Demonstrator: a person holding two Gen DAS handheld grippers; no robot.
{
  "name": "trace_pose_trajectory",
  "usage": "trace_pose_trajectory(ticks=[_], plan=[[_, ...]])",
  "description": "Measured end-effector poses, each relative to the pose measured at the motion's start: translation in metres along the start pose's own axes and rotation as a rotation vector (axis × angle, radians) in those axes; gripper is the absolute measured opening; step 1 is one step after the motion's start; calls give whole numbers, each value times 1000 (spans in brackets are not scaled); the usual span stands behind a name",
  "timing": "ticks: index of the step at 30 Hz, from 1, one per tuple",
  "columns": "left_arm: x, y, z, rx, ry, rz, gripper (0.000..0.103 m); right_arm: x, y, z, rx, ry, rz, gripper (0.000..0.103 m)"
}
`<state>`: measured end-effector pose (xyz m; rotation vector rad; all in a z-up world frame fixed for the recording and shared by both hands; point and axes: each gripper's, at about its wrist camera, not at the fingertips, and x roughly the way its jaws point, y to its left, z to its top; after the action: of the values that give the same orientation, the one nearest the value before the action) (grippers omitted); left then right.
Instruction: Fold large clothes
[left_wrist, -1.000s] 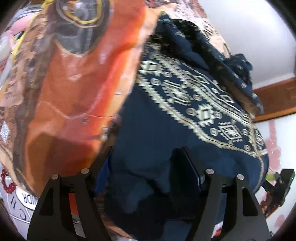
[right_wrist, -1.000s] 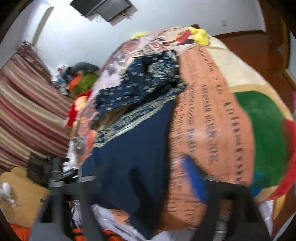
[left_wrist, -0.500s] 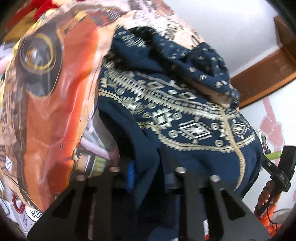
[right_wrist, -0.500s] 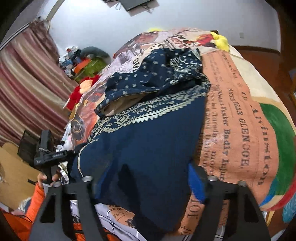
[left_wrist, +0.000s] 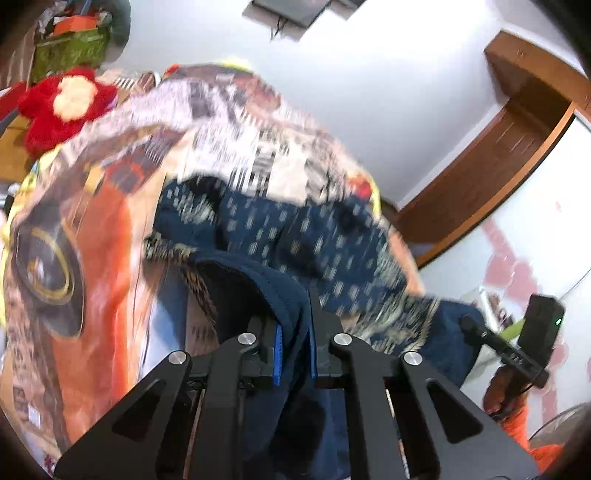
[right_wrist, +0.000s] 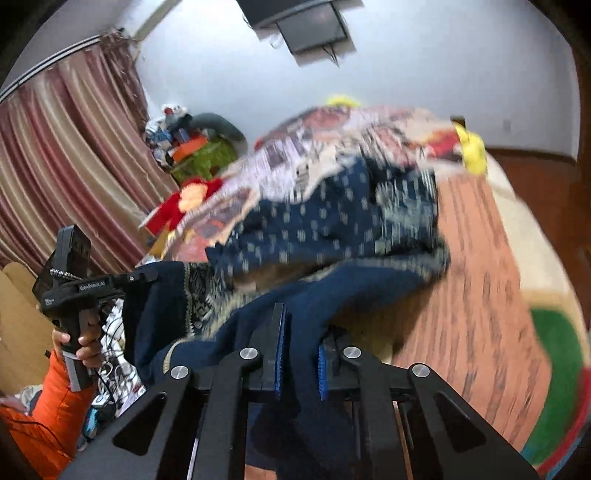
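Note:
A dark blue garment with a cream pattern lies bunched on a bed with a colourful printed cover. My left gripper is shut on a plain blue edge of the garment and holds it lifted off the bed. My right gripper is shut on another blue edge of it, also lifted. The near part of the garment hangs between the two grippers. The left gripper also shows in the right wrist view, and the right gripper in the left wrist view.
A red plush flower lies at the far side of the bed. A striped curtain hangs at left. A pile of things stands in the corner. A dark screen hangs on the white wall. Wooden trim is at right.
Both grippers have closed on the garment's near edge and lifted it up and back. Both views have tilted up and show more of the wall and room.

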<state>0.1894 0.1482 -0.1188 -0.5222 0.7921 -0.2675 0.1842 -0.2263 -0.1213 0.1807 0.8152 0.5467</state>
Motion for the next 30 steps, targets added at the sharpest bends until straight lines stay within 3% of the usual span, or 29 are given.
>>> trace_pose_trajectory(ticks=[5, 12, 16, 20, 25, 30], plan=[[4, 18, 51, -102, -75, -46, 9, 5, -10, 43, -11, -78, -14, 10], [36, 63, 95, -233, -112, 38, 9, 51, -33, 103, 12, -90, -48, 9], [74, 100, 110, -291, -100, 151, 9, 92, -48, 139, 19, -82, -91, 8], [120, 130, 108, -276, -27, 301, 9, 143, -74, 158, 45, -10, -157, 8], [168, 156, 86, -263, 100, 355, 10, 196, -107, 149, 67, 140, -210, 9], [171, 150, 85, -182, 127, 383, 14, 205, -123, 144, 71, 241, -149, 9]])
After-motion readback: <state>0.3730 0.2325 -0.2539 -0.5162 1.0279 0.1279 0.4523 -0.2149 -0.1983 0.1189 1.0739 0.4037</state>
